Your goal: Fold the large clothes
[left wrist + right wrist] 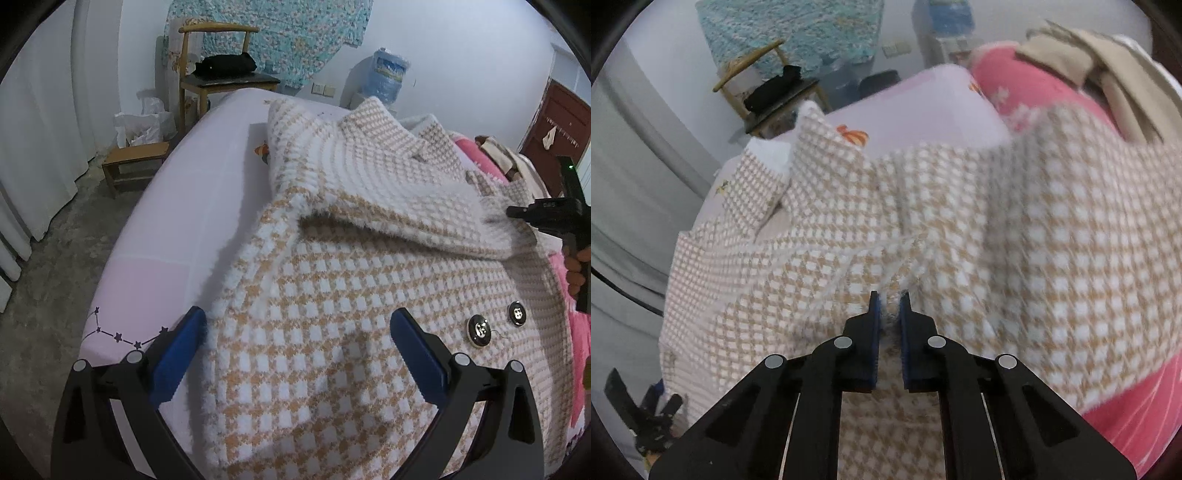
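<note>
Coat (332,295) lies spread on the bed (177,221), one flap doubled over toward the middle. Right gripper (889,306) is clenched on a pinch of its fabric; left gripper (295,354) hangs released over the near hem, touching nothing. Best to lay the flap flat, edges aligned, before letting go.

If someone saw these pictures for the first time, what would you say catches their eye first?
A fluffy tan-and-white checked coat spread over the bed, one part folded back, two dark buttons near its right edge. The right claw is pinched shut on its fabric; the left claw gapes open over it. A pink blanket lies beyond.
</note>
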Tool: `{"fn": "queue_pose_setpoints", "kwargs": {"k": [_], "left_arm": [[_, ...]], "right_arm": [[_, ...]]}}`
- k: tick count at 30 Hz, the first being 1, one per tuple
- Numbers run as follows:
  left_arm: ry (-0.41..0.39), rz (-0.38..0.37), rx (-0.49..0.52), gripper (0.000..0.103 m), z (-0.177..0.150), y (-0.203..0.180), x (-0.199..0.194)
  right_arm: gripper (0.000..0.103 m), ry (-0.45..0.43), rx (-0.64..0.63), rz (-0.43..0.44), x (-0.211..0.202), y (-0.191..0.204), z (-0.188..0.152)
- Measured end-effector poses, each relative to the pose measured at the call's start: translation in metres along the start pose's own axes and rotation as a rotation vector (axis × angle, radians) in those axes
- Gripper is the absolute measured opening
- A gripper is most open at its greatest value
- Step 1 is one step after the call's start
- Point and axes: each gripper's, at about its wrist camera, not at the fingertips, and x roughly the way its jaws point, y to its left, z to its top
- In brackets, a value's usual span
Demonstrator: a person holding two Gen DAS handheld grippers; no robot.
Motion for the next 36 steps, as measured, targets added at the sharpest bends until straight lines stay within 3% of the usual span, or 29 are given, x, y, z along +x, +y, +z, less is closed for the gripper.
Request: {"fn": "queue_pose_setpoints", "kwargs": {"k": [6, 9, 10, 11, 14, 18, 20, 24, 26, 28, 33, 36], "left_arm": [[-0.023, -0.023, -0.02, 0.098, 0.0, 0.005, -0.002], [-0.026, -0.021, -0.017, 0.098, 0.0, 0.004, -0.002], [-0.026, -0.022, -0.018, 0.098, 0.0, 0.004, -0.002], [-0.026, -0.023, -0.018, 0.098, -0.001, 0.004, -0.002], [-0.027, -0.026, -0.021, 0.098, -0.001, 0.004, -0.002], [-0.019, -0.024, -0.032, 0.098, 0.0, 0.005, -0.003], [-0.021, -0.017, -0.048, 0.098, 0.001, 0.007, -0.009], [-0.089, -0.035, -0.038, 0.098, 0.015, 0.005, -0.032], [-0.147, -0.036, 0.01, 0.098, 0.035, -0.005, -0.044], [-0.179, -0.028, 0.052, 0.098, 0.056, -0.014, -0.046], [-0.187, 0.05, 0.125, 0.098, 0.117, -0.034, -0.005], [-0.151, 0.148, 0.195, 0.098, 0.141, -0.043, 0.043]], "right_arm": [[0.007, -0.137, -0.03, -0.012, -0.02, 0.01, 0.01], [0.01, -0.081, -0.019, -0.092, -0.008, -0.002, 0.009], [0.017, -0.05, -0.011, -0.113, 0.0, -0.006, 0.008], [0.032, -0.021, 0.004, -0.135, 0.004, -0.011, 0.005], [0.052, -0.072, 0.033, -0.129, -0.014, -0.016, 0.003], [0.061, -0.19, -0.011, -0.135, -0.05, 0.0, 0.013], [0.061, -0.203, -0.036, -0.128, -0.056, 0.007, 0.017], [0.059, -0.161, -0.013, -0.137, -0.041, 0.0, 0.021], [0.041, -0.124, 0.011, -0.149, -0.027, -0.007, 0.019], [0.032, -0.079, 0.046, -0.126, -0.018, -0.016, 0.014], [0.009, -0.022, 0.02, -0.12, 0.002, -0.015, -0.001], [0.008, -0.029, -0.004, -0.14, 0.001, -0.013, -0.004]]}}
